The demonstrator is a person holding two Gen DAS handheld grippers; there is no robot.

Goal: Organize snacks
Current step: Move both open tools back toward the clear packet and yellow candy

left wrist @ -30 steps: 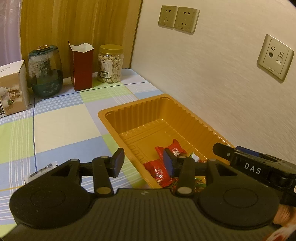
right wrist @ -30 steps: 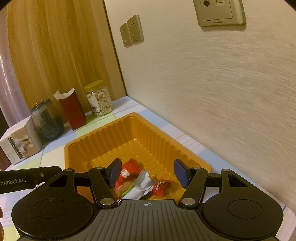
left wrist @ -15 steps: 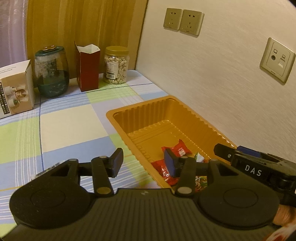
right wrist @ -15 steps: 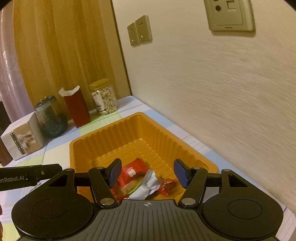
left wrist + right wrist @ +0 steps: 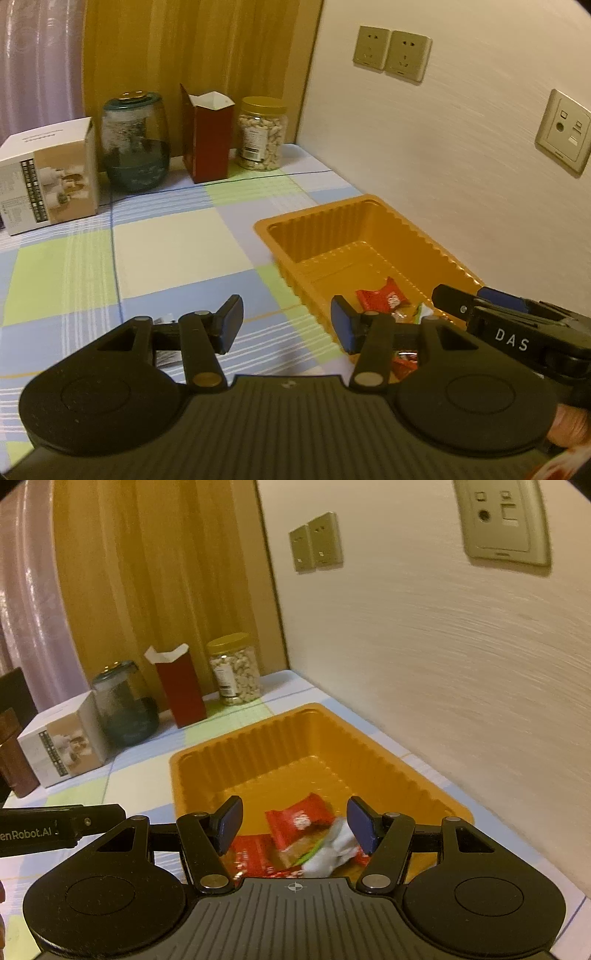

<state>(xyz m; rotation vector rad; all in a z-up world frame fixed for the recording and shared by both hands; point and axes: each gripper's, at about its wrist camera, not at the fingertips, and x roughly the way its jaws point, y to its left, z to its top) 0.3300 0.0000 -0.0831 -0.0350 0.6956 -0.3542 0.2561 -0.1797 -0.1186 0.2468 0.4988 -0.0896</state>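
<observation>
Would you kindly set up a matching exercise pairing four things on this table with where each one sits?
Things:
1. red snack packet
2. peanut jar
3. white box
4. red carton

Places:
A. far left of the back row
B. inside the orange tray
C. between the glass jar and the peanut jar
D. nearest the wall corner

Pairs: 1-B, 2-D, 3-A, 4-C

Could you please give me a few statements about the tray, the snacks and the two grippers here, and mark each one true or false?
1. The orange tray holds several wrapped snacks. True.
2. The left gripper is shut on a red snack packet. False: it is open and holds nothing; the packet lies in the tray.
3. The right gripper is open above the tray's near end. True.
4. The peanut jar stands inside the tray. False: it stands at the table's far edge, beside the dark red carton.
</observation>
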